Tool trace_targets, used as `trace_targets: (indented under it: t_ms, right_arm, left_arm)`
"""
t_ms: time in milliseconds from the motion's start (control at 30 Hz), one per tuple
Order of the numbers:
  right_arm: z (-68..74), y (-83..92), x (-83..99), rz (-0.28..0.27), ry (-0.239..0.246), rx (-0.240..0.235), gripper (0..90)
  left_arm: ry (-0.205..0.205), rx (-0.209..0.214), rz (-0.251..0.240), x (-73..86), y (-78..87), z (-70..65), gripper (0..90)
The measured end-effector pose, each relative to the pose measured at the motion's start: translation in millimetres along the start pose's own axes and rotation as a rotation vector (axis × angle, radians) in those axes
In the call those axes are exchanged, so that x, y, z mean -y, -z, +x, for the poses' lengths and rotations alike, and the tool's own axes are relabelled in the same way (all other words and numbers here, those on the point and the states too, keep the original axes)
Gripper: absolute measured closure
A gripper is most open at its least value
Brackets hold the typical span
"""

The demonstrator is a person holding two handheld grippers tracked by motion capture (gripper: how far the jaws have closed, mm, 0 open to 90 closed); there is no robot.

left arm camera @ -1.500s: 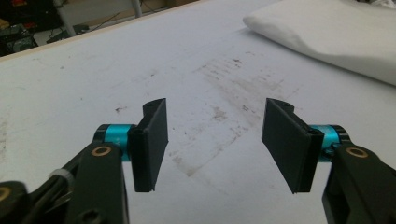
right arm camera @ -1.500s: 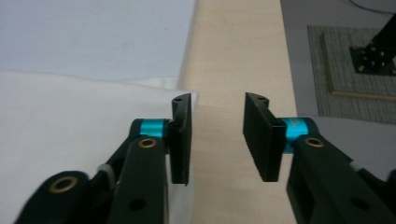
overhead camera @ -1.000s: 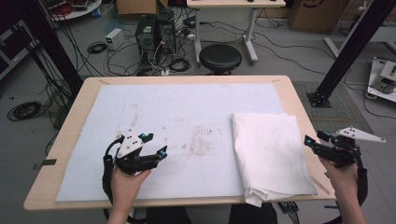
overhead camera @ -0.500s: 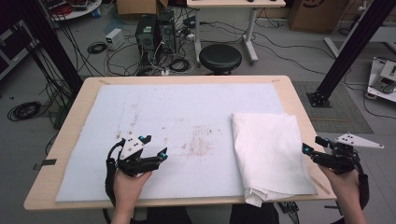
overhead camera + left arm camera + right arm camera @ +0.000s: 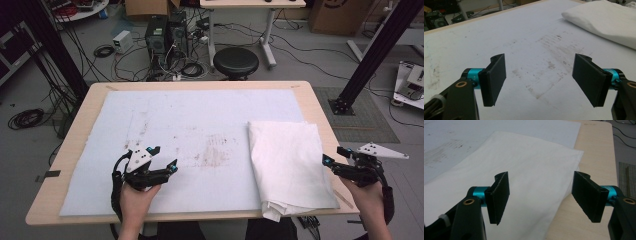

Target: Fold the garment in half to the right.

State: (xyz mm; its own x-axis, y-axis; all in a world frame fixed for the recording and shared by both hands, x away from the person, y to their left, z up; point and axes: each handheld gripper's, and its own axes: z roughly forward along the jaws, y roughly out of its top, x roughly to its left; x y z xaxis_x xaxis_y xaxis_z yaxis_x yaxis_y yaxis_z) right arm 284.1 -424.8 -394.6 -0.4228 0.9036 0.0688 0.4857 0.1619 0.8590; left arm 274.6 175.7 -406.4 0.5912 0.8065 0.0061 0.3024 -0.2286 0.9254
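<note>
A white cloth [image 5: 289, 165] lies ahead of the black, turquoise-trimmed right hand-held gripper [image 5: 335, 161], on a pale blue mat [image 5: 190, 120] smudged brown, over a light wooden counter [image 5: 320, 107].

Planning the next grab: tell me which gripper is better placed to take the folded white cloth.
Right. The right gripper sits open at the folded white cloth's near right edge; the left gripper is over the stained mat.

Light wooden table [image 5: 320, 107], pale stained sheet [image 5: 190, 125] covering most of its top, folded white cloth [image 5: 290, 162] at right — near corner overhanging the table's edge.
</note>
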Motion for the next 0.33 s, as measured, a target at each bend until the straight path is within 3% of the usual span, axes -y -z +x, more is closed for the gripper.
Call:
trace_targets:
  t_ms: [333]
  right_arm:
    - [0.2,1.7,-0.7,-0.002,0.000,-0.004,30.3]
  left_arm:
    - [-0.003,-0.005,0.007,0.6,-2.9,-0.9,27.2]
